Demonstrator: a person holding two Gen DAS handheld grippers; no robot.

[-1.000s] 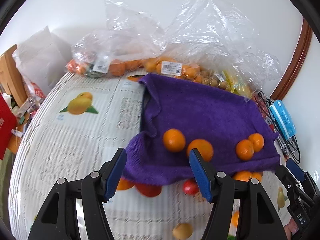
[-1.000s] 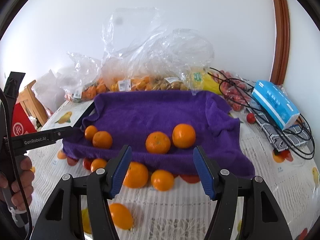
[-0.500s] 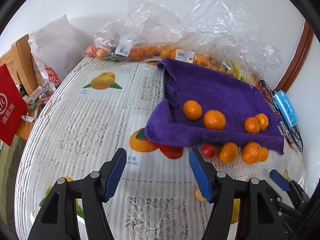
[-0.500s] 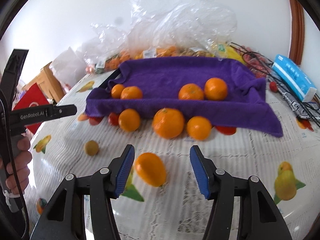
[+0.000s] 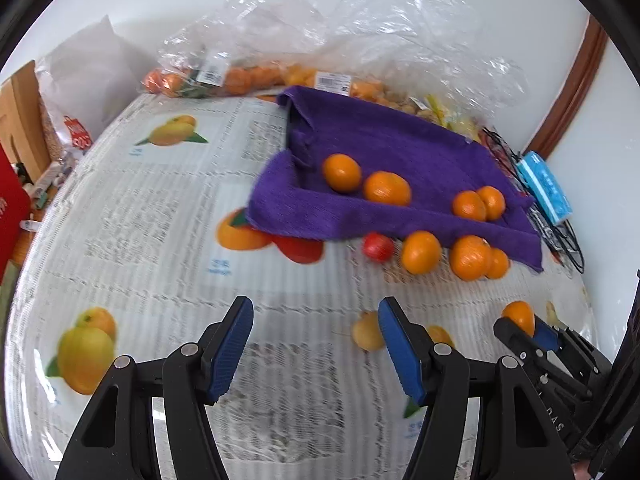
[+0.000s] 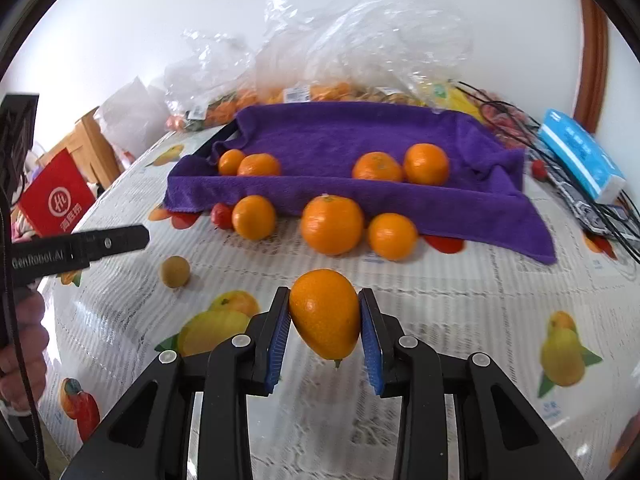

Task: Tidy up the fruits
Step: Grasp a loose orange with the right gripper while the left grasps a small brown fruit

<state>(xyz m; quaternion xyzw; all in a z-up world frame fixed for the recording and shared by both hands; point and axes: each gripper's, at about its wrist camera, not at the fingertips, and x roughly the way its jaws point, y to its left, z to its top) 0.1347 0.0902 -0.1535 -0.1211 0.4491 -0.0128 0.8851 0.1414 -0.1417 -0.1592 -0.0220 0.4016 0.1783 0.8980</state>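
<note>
Down low in the right wrist view, closest of all, the right gripper (image 6: 325, 326) squeezed tight on an egg-shaped orange fruit (image 6: 325, 314), blue pads (image 6: 280, 336) pressed on both sides of it. Below it, a white table cover (image 6: 460, 312) with fruit pictures and lace print. In the left wrist view, the left gripper (image 5: 316, 344) held about half open over that same cover, nothing between the pads. Just right of it, a small yellow-brown round fruit (image 5: 366, 332) on the cover. Seen at the left edge of the right wrist view, a hand (image 6: 20, 344) wrapped around the left gripper's handle. A bit farther back, three oranges (image 6: 332, 224) in a row on the cover, with a small red fruit (image 6: 221, 216) at the left end, all just in front of a purple towel (image 6: 360, 136). On the towel, four more oranges (image 6: 376, 166) in two pairs, each pair touching. To the right of the towel, a blue box (image 6: 580, 156) resting on black cords (image 6: 616, 216). Behind the towel, against the white wall (image 6: 160, 20), clear plastic bags (image 6: 360, 52) with more oranges and other fruit inside. Far left, a red bag (image 6: 58, 196) and a wooden chair (image 6: 96, 148).
</note>
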